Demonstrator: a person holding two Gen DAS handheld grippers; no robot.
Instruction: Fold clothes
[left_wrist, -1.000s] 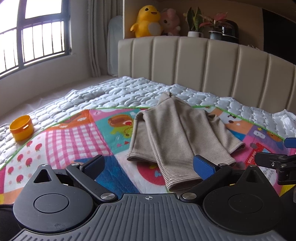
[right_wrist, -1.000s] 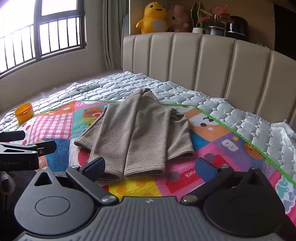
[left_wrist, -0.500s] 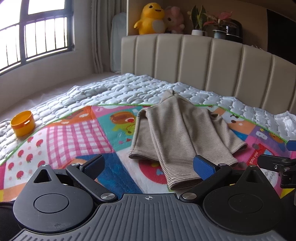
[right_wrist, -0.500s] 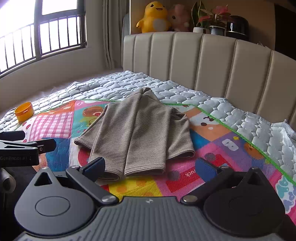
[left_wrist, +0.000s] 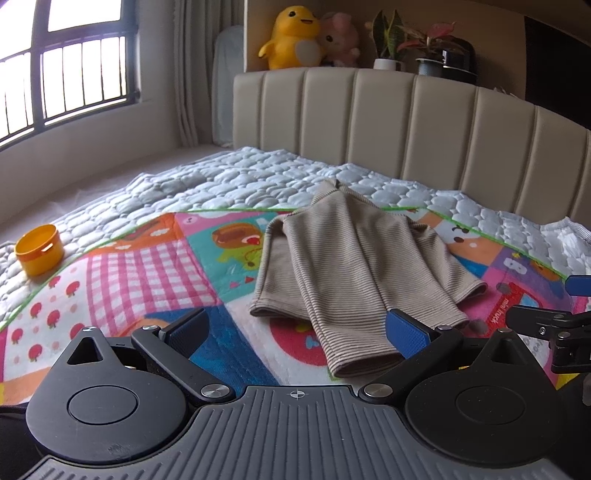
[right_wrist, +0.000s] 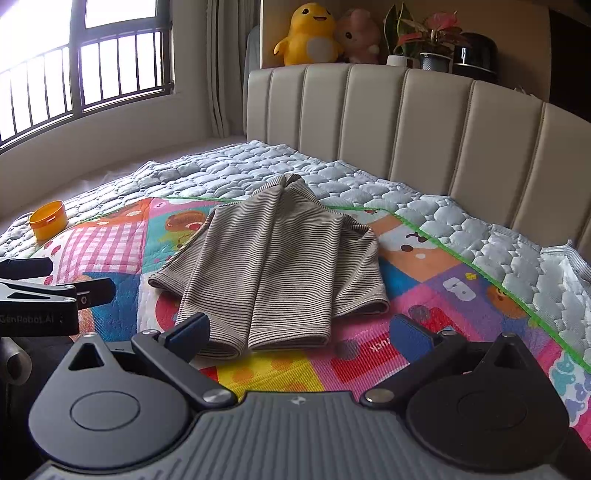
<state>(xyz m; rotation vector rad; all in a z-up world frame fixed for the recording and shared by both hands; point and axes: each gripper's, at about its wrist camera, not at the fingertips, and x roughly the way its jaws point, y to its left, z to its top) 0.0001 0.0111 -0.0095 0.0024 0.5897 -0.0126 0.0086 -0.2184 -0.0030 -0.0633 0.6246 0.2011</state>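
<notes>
Striped sweater (right_wrist: 273, 266) lay on play mat (right_wrist: 461, 295), sleeves folded in; bottom fold left; left gripper (left_wrist: 295, 328), right gripper (right_wrist: 301, 332) wide open, empty

Take the padded beige headboard (right_wrist: 406, 122) as your landmark. On the ledge above it you have a yellow plush duck (right_wrist: 308, 35), a pink plush toy (right_wrist: 358, 35) beside it, then potted plants (right_wrist: 424, 40) further right. Below the headboard a pale quilted blanket (right_wrist: 236, 170) covers the bed, with a colourful cartoon mat (right_wrist: 424, 266) over it. Far left of the headboard (near the barred window (right_wrist: 74, 70)) an orange cup (right_wrist: 48, 219) sits on the quilt.
</notes>
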